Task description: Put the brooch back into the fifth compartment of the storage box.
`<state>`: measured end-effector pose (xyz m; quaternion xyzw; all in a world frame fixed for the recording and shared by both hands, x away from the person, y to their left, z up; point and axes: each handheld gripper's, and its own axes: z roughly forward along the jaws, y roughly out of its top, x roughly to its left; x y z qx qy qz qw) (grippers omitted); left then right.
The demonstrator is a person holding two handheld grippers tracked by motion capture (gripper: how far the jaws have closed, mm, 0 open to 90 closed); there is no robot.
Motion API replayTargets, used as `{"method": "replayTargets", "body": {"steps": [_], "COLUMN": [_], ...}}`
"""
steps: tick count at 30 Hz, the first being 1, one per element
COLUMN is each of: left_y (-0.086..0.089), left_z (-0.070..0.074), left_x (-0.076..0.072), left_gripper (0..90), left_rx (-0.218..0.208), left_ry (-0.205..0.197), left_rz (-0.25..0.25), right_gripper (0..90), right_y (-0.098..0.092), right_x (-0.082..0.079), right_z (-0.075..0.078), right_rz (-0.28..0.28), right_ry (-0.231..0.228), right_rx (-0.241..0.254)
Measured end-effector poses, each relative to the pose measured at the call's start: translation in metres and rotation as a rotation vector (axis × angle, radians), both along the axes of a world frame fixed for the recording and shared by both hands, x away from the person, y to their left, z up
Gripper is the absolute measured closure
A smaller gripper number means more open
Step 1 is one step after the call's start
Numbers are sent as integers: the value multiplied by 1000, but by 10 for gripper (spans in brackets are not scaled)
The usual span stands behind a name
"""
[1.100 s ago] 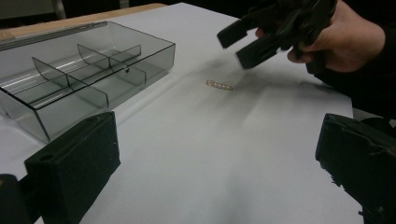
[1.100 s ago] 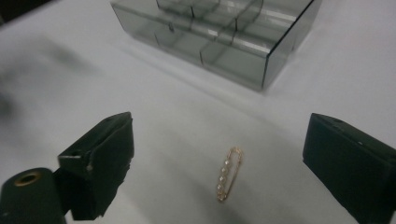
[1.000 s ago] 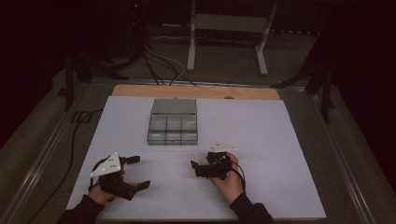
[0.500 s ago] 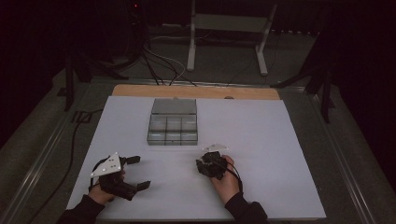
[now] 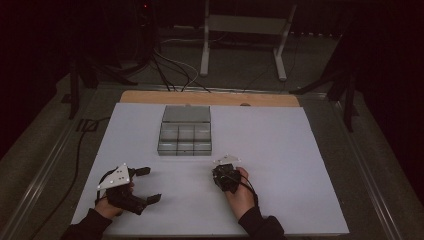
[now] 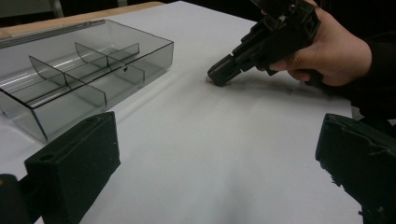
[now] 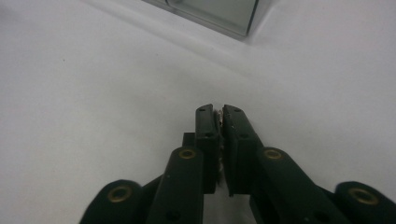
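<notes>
**Right gripper pinched on a small item, tip down on the bench**

Near the middle of the white bench (image 5: 280, 150), toward its far side: a smoky clear compartment box (image 5: 185, 131), dividers visible, lid hinged back flat behind it. Nothing between the box and either gripper but bare white surface.

At the near left edge: left gripper (image 5: 145, 185), held in the left hand (image 5: 107, 205), jaws spread wide apart, nothing between them, well apart from the box. Same wide gap in the left gripper view.

Just in front of the box's near right corner: right gripper (image 7: 218, 111), gripped by the right hand (image 5: 241, 192), tilted tip-down onto the bench. Jaws nearly together, clamped on a small pale, pinkish item (image 7: 218, 113) at the very tip; too small to identify. Touching the surface or just above it, cannot tell which.

Beyond the white sheet: a strip of wooden board (image 5: 210, 98) along the far edge. Farther back, dim floor, loose cables (image 5: 172, 70), and a white metal stand (image 5: 242, 35). Dark surroundings on every side.
</notes>
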<state>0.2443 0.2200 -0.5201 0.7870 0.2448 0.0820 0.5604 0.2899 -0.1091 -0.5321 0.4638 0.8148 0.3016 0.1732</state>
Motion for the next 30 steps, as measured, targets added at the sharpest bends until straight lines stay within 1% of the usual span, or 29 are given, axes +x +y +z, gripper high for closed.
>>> {"method": "replayTargets", "body": {"steps": [2, 6, 11, 14, 17, 24, 30], "left_y": [0, 0, 0, 0, 0, -1, 0], "left_z": [0, 0, 0, 0, 0, 0, 0], "left_x": [0, 0, 0, 0, 0, 0, 1], "left_gripper": [11, 11, 11, 11, 11, 11, 11], "left_rx": [0, -2, 0, 0, -1, 0, -2], "left_ry": [-2, -1, 0, 0, 0, 0, 2], "left_rz": [-2, 0, -2, -4, -2, -5, -7], "right_gripper": [853, 855, 855, 855, 855, 855, 855], "right_y": [-2, -3, -7, -7, -9, -8, -3], "right_x": [1, 1, 1, 1, 2, 4, 6], "right_z": [1, 6, 18, 22, 29, 43, 50], "right_rz": [4, 16, 23, 28, 33, 46, 66], "right_ry": [10, 9, 6, -1, 0, -10, -19], "right_rx": [12, 18, 54, 54, 70, 84, 82]}}
